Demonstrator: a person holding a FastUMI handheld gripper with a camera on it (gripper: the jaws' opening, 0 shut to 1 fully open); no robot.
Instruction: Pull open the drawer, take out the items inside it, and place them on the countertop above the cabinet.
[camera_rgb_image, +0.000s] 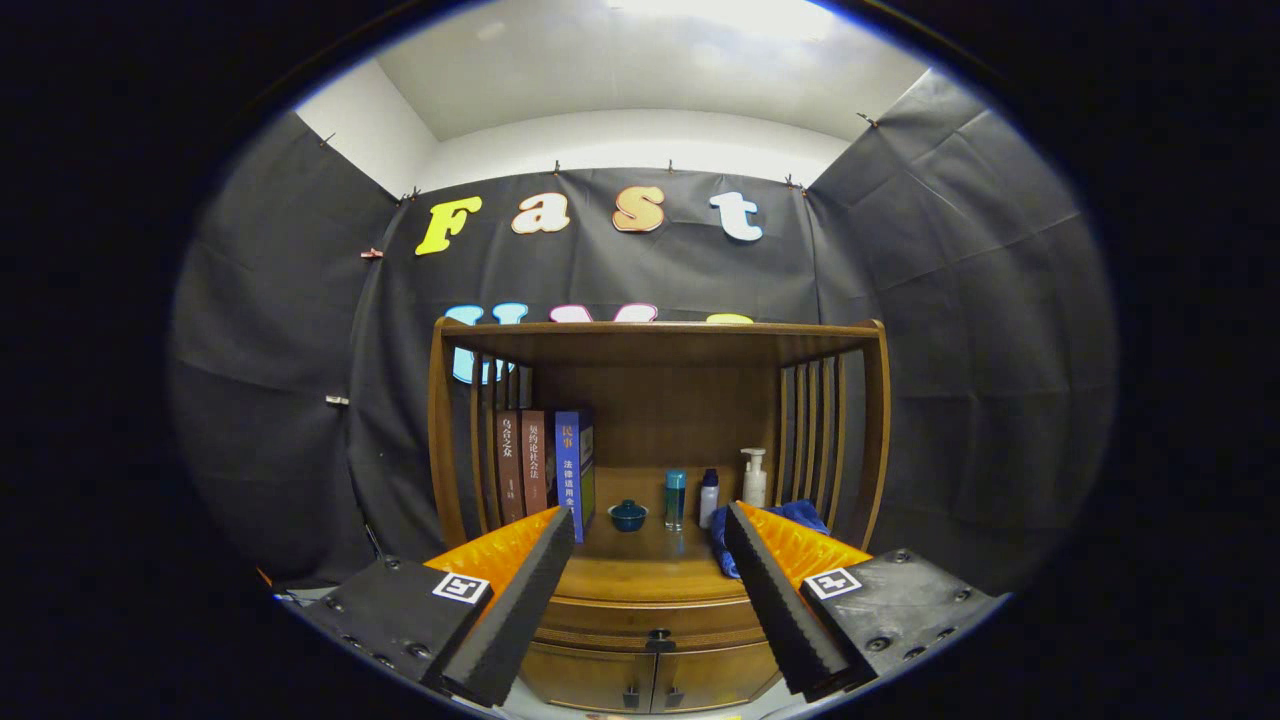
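Note:
A wooden cabinet (655, 600) stands ahead of my gripper (650, 525). Its drawer (650, 622) sits shut under the countertop (650, 575), with a small dark knob (660, 634) at its middle. The drawer's contents are hidden. My two fingers are spread wide, with nothing between them, and frame the countertop from a distance. A blue cloth (722, 545) lies on the countertop just behind the right finger.
On the countertop, under a wooden shelf (660, 335), stand three books (545, 465), a small teal lidded cup (628, 515), a teal bottle (676, 498), a white bottle with dark cap (709, 497) and a pump bottle (754, 478). Two lower doors (650, 680) sit below the drawer.

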